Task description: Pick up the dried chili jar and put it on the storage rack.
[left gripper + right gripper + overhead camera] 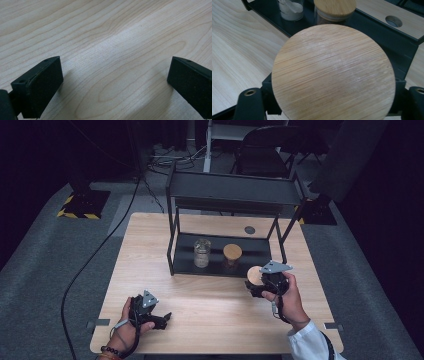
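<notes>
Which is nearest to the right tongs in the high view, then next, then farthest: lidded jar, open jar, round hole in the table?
From the right tongs, which hold a round wooden lid:
1. Lidded jar, on the rack's bottom shelf, just up and left of the tongs.
2. Open jar, on the same shelf, further left.
3. Round hole, in the table behind the rack.

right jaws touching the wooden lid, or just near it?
Touching. In the right gripper view the round wooden lid sits clamped between the right gripper's jaws, its edge against both; the high view shows it lifted off the table.
</notes>
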Demonstrator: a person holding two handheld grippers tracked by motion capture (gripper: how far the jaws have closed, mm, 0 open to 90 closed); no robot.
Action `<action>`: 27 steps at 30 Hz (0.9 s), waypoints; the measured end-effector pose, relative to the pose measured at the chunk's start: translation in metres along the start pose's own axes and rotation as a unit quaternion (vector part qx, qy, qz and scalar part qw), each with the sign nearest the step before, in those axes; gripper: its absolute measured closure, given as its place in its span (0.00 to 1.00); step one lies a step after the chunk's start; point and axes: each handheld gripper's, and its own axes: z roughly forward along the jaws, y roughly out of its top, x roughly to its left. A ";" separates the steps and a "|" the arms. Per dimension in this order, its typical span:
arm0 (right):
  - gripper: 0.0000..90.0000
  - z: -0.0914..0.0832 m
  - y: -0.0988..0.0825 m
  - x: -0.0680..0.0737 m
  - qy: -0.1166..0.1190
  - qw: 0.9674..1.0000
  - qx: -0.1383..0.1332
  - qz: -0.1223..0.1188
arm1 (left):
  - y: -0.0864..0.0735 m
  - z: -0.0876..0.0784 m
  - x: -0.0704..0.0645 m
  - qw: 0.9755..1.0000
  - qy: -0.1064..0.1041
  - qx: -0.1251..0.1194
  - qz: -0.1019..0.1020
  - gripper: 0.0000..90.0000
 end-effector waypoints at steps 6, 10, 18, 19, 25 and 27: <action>0.28 0.007 0.012 -0.004 -0.011 1.000 0.012 0.006 | 0.000 0.000 0.000 1.000 0.000 0.000 0.000 0.00; 0.28 0.012 0.018 -0.008 -0.019 1.000 0.014 0.017 | 0.000 0.000 0.000 1.000 0.000 0.000 0.000 0.00; 0.28 0.024 0.028 -0.016 -0.036 0.999 0.020 0.030 | 0.000 0.000 0.000 1.000 0.000 0.000 0.000 0.00; 0.28 0.026 0.029 -0.016 -0.039 0.998 0.019 0.034 | 0.000 0.000 0.000 1.000 0.000 0.000 0.000 0.00; 0.28 0.034 0.033 -0.023 -0.048 0.997 0.020 0.050 | 0.000 0.000 0.000 1.000 0.000 0.000 0.000 0.00; 0.28 0.037 0.036 -0.024 -0.055 0.997 0.023 0.051 | 0.000 0.000 0.000 1.000 0.000 0.000 0.000 0.00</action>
